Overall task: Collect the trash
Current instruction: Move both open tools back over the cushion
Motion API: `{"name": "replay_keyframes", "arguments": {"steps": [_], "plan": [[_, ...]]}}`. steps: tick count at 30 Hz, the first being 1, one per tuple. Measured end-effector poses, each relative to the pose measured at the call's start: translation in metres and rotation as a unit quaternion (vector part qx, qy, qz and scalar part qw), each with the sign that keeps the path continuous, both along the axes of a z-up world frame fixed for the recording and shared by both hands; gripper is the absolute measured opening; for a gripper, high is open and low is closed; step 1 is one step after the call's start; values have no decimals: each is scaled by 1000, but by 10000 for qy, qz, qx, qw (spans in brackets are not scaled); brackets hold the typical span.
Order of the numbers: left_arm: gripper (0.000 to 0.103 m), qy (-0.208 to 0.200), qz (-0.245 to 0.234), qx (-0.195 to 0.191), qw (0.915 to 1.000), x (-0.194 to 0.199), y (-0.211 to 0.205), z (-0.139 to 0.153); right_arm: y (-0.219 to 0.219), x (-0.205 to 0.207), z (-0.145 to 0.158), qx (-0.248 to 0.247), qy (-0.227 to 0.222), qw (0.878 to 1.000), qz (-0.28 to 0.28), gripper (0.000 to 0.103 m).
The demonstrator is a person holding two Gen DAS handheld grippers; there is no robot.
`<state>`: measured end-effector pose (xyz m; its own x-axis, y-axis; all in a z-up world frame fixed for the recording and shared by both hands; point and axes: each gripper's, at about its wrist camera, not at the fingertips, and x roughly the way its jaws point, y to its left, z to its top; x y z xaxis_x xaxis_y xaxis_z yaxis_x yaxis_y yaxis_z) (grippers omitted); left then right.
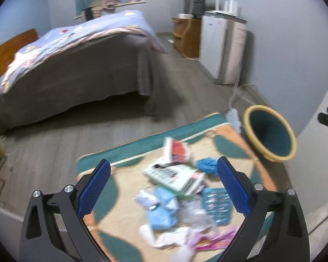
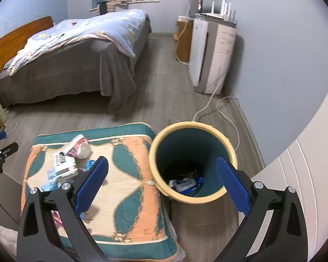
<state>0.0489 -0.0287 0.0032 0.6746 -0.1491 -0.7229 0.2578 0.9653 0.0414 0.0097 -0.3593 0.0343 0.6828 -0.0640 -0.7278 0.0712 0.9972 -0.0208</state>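
Observation:
A pile of trash [image 1: 181,194] lies on a patterned teal and orange mat [image 1: 124,229]: a white box [image 1: 177,175], a red and white packet [image 1: 178,149], blue crumpled paper [image 1: 205,163], a blister pack [image 1: 216,203] and pink wrappers [image 1: 212,238]. My left gripper [image 1: 164,187] is open and empty above the pile. A teal bin with a yellow rim [image 2: 192,163] stands right of the mat and holds some trash [image 2: 185,183]. My right gripper [image 2: 161,187] is open and empty above the bin's near rim. The pile also shows in the right wrist view [image 2: 67,163].
A bed [image 2: 76,54] with a blue quilt stands behind the mat. A white appliance [image 2: 212,54] and a wooden cabinet [image 2: 183,41] stand by the right wall. A white cable [image 2: 220,111] runs over the wood floor near the bin [image 1: 271,133].

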Motion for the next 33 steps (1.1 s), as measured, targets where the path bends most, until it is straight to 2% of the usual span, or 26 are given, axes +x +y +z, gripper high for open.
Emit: {"name": "replay_keyframes", "arguments": {"steps": [8, 11, 13, 19, 22, 25, 27, 31, 33], "plan": [[97, -99, 628, 202, 9978, -16, 50, -11, 69, 18, -13, 112, 199, 9985, 498, 97], [97, -12, 854, 177, 9962, -15, 66, -21, 101, 30, -30, 23, 384, 9974, 606, 97], [97, 94, 968, 101, 9952, -12, 77, -27, 121, 37, -41, 22, 434, 9953, 866, 97], [97, 162, 1070, 71, 9941, -9, 91, -38, 160, 61, -71, 23, 675, 9879, 1396, 97], [97, 314, 1052, 199, 9938, -2, 93, -51, 167, 76, -87, 213, 860, 9836, 1572, 97], [97, 464, 1040, 349, 9929, 7, 92, -66, 164, 95, -99, 131, 956, 9831, 1558, 97], [97, 497, 1060, 413, 9923, 15, 90, -74, 154, 108, -107, 129, 1023, 9834, 1493, 97], [97, 500, 1046, 393, 9925, 30, 83, -84, 128, 129, -123, 498, 1249, 9832, 1231, 97], [97, 504, 984, 390, 9931, 37, 76, -89, 121, 136, -128, 470, 1290, 9836, 1170, 97]]}}
